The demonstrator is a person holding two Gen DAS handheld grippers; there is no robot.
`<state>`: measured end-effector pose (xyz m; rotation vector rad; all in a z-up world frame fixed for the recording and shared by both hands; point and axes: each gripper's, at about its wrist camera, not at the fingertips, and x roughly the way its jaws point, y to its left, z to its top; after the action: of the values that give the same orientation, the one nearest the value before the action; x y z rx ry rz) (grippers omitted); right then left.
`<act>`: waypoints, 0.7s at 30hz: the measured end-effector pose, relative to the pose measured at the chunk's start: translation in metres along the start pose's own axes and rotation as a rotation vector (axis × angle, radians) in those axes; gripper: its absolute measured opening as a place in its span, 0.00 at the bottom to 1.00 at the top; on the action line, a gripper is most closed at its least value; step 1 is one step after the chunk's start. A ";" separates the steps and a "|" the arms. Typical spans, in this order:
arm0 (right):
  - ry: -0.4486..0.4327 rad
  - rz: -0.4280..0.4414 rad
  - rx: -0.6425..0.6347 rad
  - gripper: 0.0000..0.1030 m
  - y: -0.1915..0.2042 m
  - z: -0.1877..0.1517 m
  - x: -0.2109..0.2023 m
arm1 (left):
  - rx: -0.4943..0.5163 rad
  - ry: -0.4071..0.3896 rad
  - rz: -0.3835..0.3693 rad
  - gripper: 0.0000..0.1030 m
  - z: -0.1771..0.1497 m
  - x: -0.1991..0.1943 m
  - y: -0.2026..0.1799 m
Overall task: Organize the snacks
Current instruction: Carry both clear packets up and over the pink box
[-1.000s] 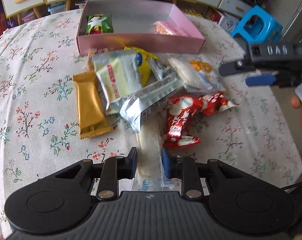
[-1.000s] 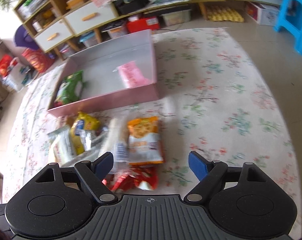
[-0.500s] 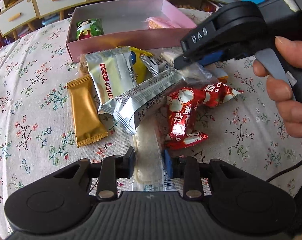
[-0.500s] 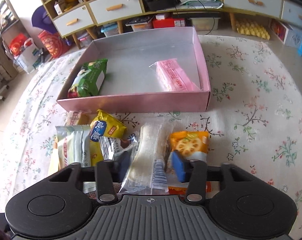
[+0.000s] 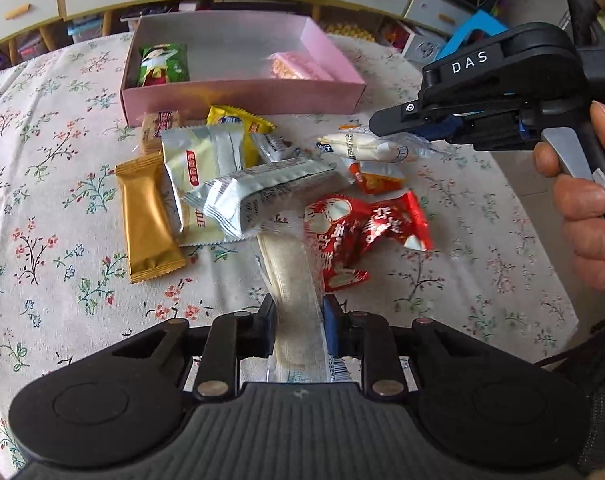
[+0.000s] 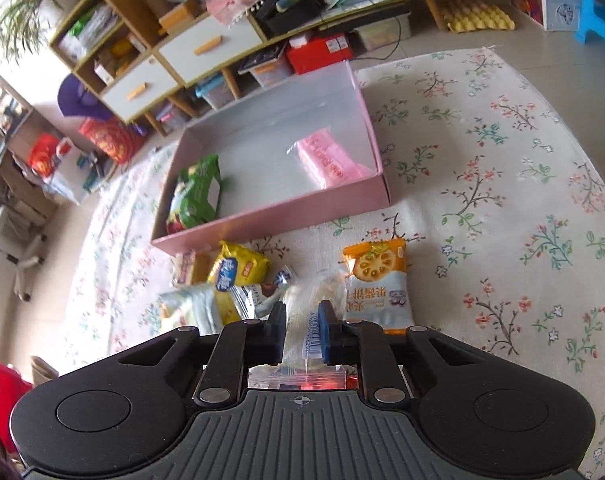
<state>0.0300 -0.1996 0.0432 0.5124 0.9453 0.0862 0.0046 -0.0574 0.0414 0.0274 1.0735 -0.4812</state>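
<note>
**A:** What is changing compared with half a second ago?

**B:** Your right gripper (image 6: 301, 334) is now lifting the clear-wrapped white pastry (image 5: 366, 148) off the pile. Half a second ago that packet was lying flat between the yellow packet (image 6: 238, 270) and the orange cracker packet (image 6: 376, 284); now, in the left view, it is hanging in the air from the gripper's tips, above the orange cracker packet. The pink box (image 6: 286, 216) is sitting further from the right camera than before.

**A:** How are my right fingers standing?

**B:** They are drawn close together, pinching the pastry's transparent wrapper between the blue pad (image 6: 326, 330) and the black one.

**A:** And my left gripper?

**B:** Your left gripper (image 5: 298, 326) is staying as it was, squeezed onto a long clear packet (image 5: 292, 280) of pale wafer that is lying on the floral tablecloth (image 5: 62, 208). Its far end is tucking under the silver packet (image 5: 262, 192), just beside the red packets (image 5: 358, 232).

**A:** Where are the other snacks?

**B:** The gold bar (image 5: 148, 216) and the cream packet (image 5: 200, 168) are lying left of the silver one. Inside the pink box, a green packet (image 6: 196, 196) is resting at the left end and a pink packet (image 6: 328, 160) at the right.
</note>
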 end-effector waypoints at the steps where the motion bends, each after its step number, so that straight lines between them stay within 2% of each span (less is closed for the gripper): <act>1: -0.002 0.004 0.008 0.15 -0.001 0.001 -0.001 | -0.002 -0.003 -0.004 0.20 0.000 -0.001 0.001; 12: -0.007 0.045 0.082 0.15 -0.014 0.006 -0.009 | 0.055 -0.092 -0.066 0.20 0.003 -0.025 -0.003; 21: -0.016 0.062 0.100 0.15 -0.016 0.011 -0.012 | 0.036 -0.124 -0.080 0.20 0.009 -0.030 0.004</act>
<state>0.0294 -0.2218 0.0503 0.6344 0.9210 0.0905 0.0019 -0.0451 0.0697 -0.0141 0.9468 -0.5672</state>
